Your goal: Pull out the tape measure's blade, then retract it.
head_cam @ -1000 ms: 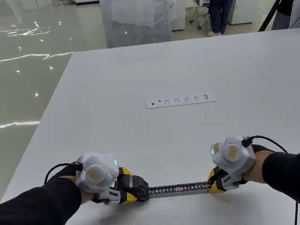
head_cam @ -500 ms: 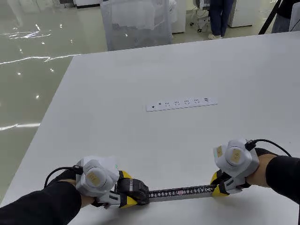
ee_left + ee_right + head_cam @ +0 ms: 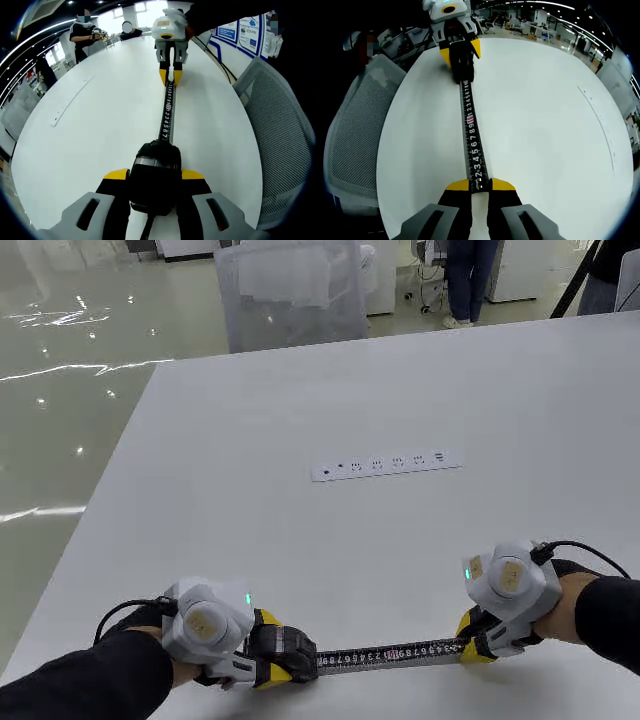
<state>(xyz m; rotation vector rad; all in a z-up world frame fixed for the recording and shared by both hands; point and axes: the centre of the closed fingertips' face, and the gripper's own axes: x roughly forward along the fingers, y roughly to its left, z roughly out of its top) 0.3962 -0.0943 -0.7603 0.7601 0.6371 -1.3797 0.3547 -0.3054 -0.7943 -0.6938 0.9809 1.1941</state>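
The left hand-held gripper point(image 3: 272, 645) clamps the tape measure case point(image 3: 156, 172); at three o'clock, the right hand-held gripper point(image 3: 480, 185) pinches the end of the blade point(image 3: 470, 130).

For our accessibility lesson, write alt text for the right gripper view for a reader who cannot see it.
The right gripper, yellow-tipped, pinches the end of a dark numbered metal tape blade, stretched across the white table to a black tape measure case held by the left gripper opposite.
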